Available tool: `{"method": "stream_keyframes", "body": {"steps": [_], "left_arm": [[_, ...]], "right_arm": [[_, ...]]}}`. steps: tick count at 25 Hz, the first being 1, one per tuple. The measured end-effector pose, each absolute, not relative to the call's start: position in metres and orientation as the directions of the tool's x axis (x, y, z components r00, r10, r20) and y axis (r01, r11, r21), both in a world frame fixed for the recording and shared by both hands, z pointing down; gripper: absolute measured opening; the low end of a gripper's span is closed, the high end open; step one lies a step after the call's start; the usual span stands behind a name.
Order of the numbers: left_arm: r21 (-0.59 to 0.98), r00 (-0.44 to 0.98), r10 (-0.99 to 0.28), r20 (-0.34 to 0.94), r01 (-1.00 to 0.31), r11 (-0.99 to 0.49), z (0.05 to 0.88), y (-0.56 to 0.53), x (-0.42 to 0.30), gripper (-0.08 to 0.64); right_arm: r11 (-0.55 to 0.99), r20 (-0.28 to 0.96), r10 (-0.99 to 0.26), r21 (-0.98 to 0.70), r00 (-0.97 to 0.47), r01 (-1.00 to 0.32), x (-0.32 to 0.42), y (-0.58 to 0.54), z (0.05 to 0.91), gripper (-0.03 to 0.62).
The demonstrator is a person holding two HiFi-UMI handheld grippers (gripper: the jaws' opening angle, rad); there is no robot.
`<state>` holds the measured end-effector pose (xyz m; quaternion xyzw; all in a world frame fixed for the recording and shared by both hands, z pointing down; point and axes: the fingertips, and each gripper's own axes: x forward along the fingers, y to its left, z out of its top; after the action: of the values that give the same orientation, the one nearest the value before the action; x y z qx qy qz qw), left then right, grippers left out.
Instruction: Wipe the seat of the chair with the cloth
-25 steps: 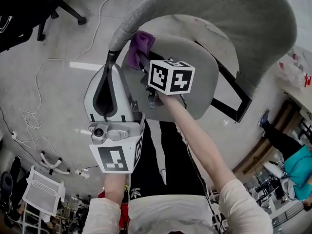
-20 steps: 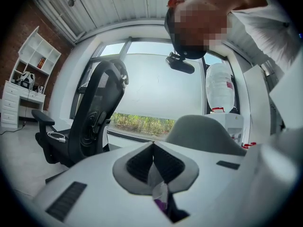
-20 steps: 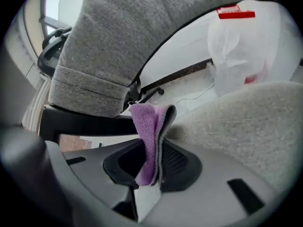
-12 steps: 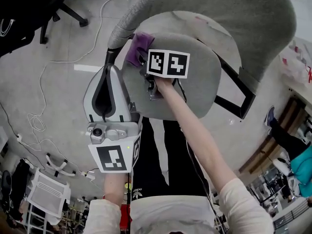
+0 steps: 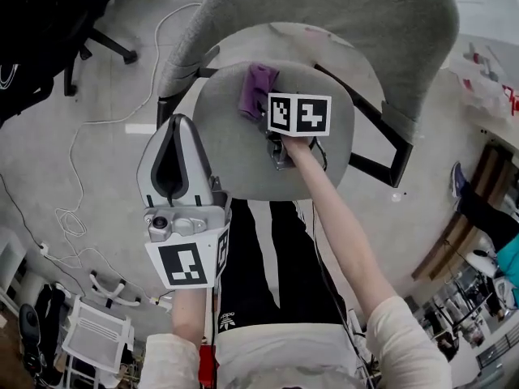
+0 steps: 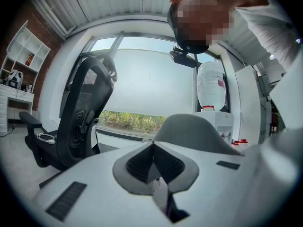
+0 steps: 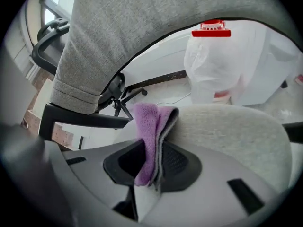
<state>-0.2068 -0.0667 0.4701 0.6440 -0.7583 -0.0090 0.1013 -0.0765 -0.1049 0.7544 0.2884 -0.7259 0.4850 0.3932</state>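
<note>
While right gripper (image 7: 151, 162) is clamped on the folded purple cloth (image 5: 258, 89), left gripper (image 6: 152, 163) hangs by the left edge of the grey chair seat (image 5: 243, 156), jaws together, nothing between.
Count: 1 cloth, 1 grey chair, 2 grippers; 1 black office chair (image 5: 49, 23) in bkgd.
Cloth lies on seat, rear-centre. Long axis runs from jaws toward backrest (image 5: 365, 23), free end pointing away from person.

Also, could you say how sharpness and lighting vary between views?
Head view: evenly lit, grey fabric chair seat sharp, edges bowed. Left gripper view: bright window washed out, near jaws soft. Right gripper view: purple fleecy cloth crisp, dark round vignette.
</note>
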Motion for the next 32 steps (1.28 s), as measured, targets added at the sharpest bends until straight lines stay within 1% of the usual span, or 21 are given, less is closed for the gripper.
{"method": "stream_keyframes", "body": {"steps": [3, 13, 20, 27, 32], "left_arm": [[0.139, -0.126, -0.981, 0.147, -0.979, 0.147, 0.47, -0.073, -0.2, 0.012], [0.123, -0.02, -0.988, 0.154, -0.992, 0.039, 0.468, -0.1, -0.169, 0.014], [0.119, 0.01, -0.988, 0.156, -0.993, 0.009, 0.468, -0.108, -0.159, 0.012], [0.11, 0.004, -0.987, 0.159, -0.994, 0.013, 0.467, -0.106, -0.158, 0.012], [0.1, -0.031, -0.986, 0.165, -0.994, 0.048, 0.469, -0.099, -0.171, 0.012]], "right_arm": [[0.36, 0.872, -0.058, -0.436, -0.486, -0.825, -0.042, -0.116, 0.755, 0.094], [0.273, 0.929, -0.141, -0.296, -0.342, -0.915, 0.072, -0.144, 0.752, 0.094], [0.333, 0.975, -0.175, -0.071, -0.136, -0.94, 0.142, -0.16, 0.745, 0.094], [0.37, 0.977, -0.206, 0.028, -0.053, -0.928, 0.157, -0.163, 0.742, 0.092], [0.328, 0.978, -0.208, 0.055, -0.016, -0.943, 0.161, -0.164, 0.742, 0.092]]}}
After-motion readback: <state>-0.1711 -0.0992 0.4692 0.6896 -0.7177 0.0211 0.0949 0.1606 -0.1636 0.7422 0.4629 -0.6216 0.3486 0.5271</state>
